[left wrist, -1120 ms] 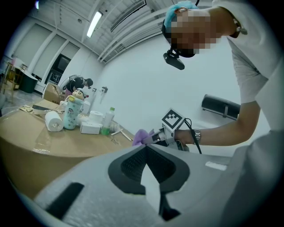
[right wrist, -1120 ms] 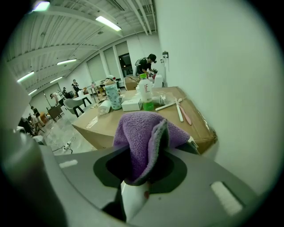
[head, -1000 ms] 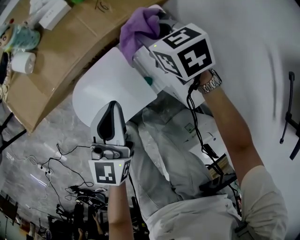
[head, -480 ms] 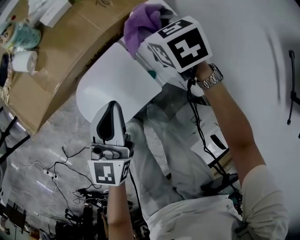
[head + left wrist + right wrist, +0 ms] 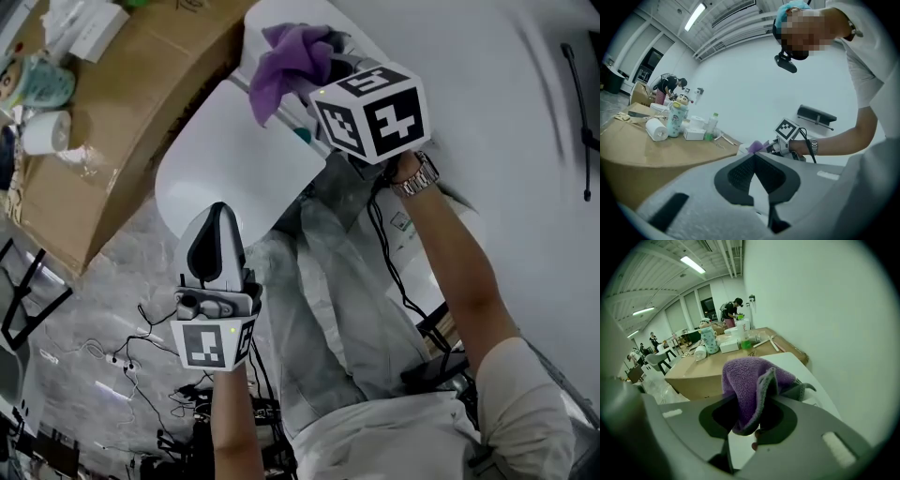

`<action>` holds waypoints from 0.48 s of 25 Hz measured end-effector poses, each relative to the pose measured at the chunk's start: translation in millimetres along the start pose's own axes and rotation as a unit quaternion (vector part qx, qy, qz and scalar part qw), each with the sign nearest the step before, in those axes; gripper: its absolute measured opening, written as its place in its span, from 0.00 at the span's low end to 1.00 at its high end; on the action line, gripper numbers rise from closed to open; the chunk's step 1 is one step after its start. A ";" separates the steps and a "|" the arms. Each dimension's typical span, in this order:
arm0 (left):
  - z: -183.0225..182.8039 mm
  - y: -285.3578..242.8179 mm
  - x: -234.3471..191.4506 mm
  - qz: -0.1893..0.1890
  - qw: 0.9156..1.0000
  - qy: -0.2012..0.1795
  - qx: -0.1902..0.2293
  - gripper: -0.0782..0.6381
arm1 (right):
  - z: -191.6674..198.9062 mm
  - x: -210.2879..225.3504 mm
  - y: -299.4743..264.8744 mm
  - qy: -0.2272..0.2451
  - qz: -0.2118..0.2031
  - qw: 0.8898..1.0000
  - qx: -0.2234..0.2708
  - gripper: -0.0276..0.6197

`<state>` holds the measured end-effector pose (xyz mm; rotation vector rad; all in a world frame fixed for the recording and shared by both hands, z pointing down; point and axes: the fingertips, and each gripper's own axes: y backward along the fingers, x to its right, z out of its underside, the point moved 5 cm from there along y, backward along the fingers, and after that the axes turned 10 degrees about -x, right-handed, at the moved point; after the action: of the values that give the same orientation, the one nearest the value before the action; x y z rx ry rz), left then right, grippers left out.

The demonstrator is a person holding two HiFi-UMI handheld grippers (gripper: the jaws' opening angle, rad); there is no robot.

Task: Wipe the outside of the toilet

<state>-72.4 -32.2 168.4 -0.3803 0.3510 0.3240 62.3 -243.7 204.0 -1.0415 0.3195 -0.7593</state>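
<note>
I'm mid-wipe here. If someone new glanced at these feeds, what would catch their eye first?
The purple cloth stands out most, bunched in the jaws of the right gripper at the far end of the white toilet. Next is the left gripper, jaws together and empty, at the toilet's near edge in the head view. Beside the toilet, a brown cardboard surface carries a paper roll and other small clutter.

Your cloth (image 5: 750, 380) is fleecy purple pile, matt. Toilet lid (image 5: 234, 159): smooth, white, slightly glossy. Cardboard (image 5: 131, 103): matt brown.
</note>
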 end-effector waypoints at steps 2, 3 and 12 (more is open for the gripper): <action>2.9 2.8 3.8 0.006 1.000 -0.001 -0.003 0.12 | 10.0 -2.0 3.0 -0.008 -0.003 1.000 0.002 0.19; 4.3 3.6 5.9 0.010 1.000 -0.002 -0.005 0.12 | 15.0 -2.4 4.9 -0.013 -0.003 1.000 0.005 0.19; 26.2 -10.6 28.7 0.040 0.999 -0.003 -0.019 0.12 | 50.6 0.2 22.4 -0.009 0.012 1.000 0.019 0.19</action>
<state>-36.0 -23.8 183.2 -0.4040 0.3556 0.4110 100.7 -204.2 209.4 -1.0052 0.3011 -0.7319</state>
